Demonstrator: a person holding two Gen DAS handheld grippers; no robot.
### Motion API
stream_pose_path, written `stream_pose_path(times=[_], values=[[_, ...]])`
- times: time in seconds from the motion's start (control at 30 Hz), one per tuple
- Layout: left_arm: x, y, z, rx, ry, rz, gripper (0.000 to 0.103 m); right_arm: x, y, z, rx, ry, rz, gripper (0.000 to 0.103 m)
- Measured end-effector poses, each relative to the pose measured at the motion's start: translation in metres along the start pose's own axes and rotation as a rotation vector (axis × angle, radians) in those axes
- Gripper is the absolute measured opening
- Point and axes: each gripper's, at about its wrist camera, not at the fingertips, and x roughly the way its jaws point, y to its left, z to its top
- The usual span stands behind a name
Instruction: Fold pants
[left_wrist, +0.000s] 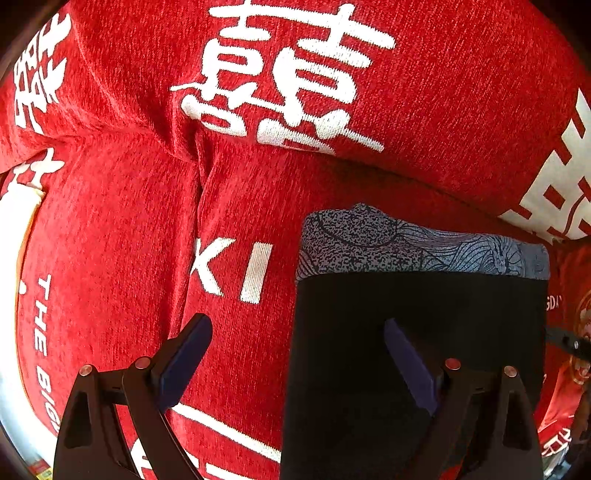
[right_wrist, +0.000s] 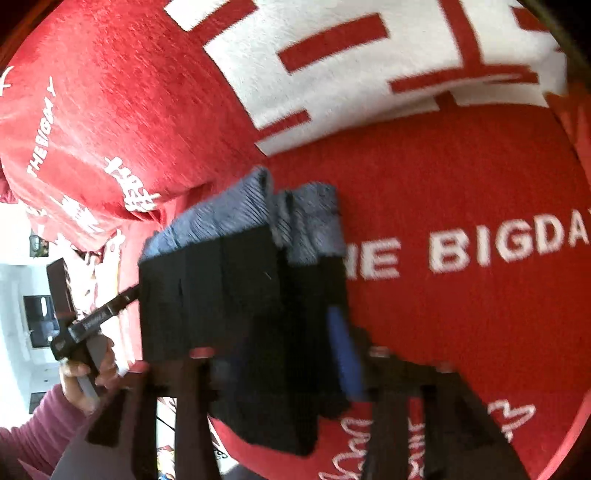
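The pants (left_wrist: 417, 332) are black with a grey-blue patterned band, folded into a compact rectangle on a red sofa cover. In the left wrist view my left gripper (left_wrist: 297, 354) is open: its left finger hangs over the red fabric, its right finger (left_wrist: 406, 365) over the black cloth. In the right wrist view, which is blurred, the folded pants (right_wrist: 236, 295) fill the middle and lie between my right gripper's fingers (right_wrist: 343, 354). My right gripper (right_wrist: 273, 354) looks wide apart around the bundle. The left gripper's handle and the hand holding it (right_wrist: 85, 354) show at the left.
The red sofa cover (left_wrist: 147, 221) carries white characters and the words "THE BIG DAY". A red and white cushion (right_wrist: 369, 66) stands behind the pants. A bright room floor (right_wrist: 14, 295) shows beyond the sofa's left edge.
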Motion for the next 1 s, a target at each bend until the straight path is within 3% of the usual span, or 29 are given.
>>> stream_pose_path(times=[0.3,0.63,0.7,0.9,1.0], values=[[-0.003,-0.002,0.000,0.004,0.000,0.005,0.095,-0.006,-0.016,-0.012,0.049,0.020,0.011,0.059],[-0.006,0.000,-0.001,0.012,0.008,-0.020,0.095,0.002,-0.010,-0.009,0.027,0.020,0.053,0.074],[-0.006,0.002,-0.001,0.008,0.012,-0.050,0.095,0.003,-0.012,-0.009,0.028,0.022,0.078,0.078],[-0.003,0.011,-0.004,0.056,0.075,-0.258,0.095,0.006,-0.018,-0.008,-0.020,0.049,0.194,0.080],[0.008,0.014,-0.006,0.081,0.122,-0.297,0.095,0.014,-0.022,-0.005,-0.029,0.072,0.211,0.080]])
